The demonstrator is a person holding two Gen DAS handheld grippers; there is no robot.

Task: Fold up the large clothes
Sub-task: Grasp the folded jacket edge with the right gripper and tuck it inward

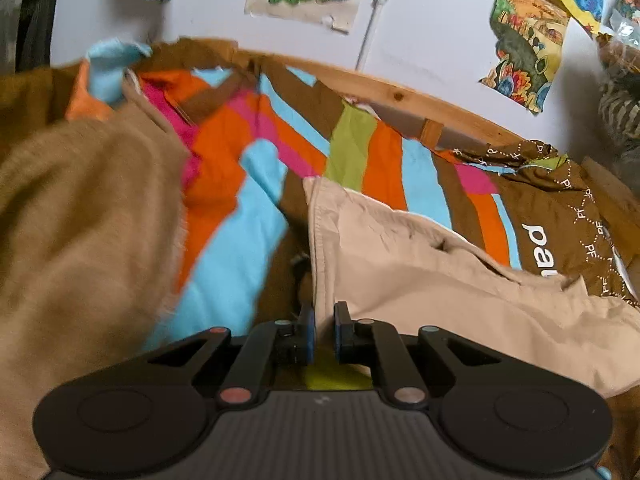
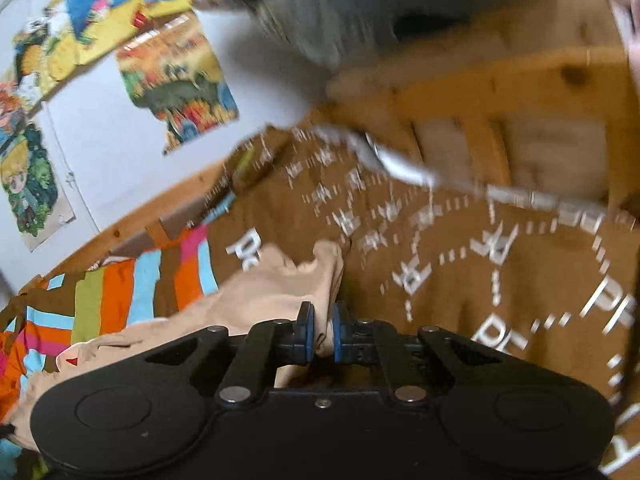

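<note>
I have the pale beige cotton garment (image 1: 440, 288) pinched at two points: my left tongs (image 1: 324, 332) are clenched on its stitched hem edge, and my right tongs (image 2: 323, 334) are clenched on a bunched corner of the same cloth, which shows between the blue pads (image 2: 308, 332). The garment lies on the bed, spread over the striped bedspread of orange, sky blue, brown and lime (image 1: 248, 184), with its bulk stretching away from my left tongs toward the brown printed end of the cover (image 1: 560, 216). A tan woolly fabric (image 1: 80, 220) hangs close on the other side, blurred; I cannot tell whether it belongs to this garment.

To do this step well, I judge I should keep both grips firm and carry the two pinched points at the same height, so the edge between them stays taut and the cloth hangs without twisting. The right tongs' view is smeared, so I should slow down before laying anything over. The risk is a thin pinch slipping out on the right, where only a small fold sits between the pads. The wooden bed rail (image 1: 400, 92) and the poster-covered wall (image 1: 440, 32) stand well beyond.
</note>
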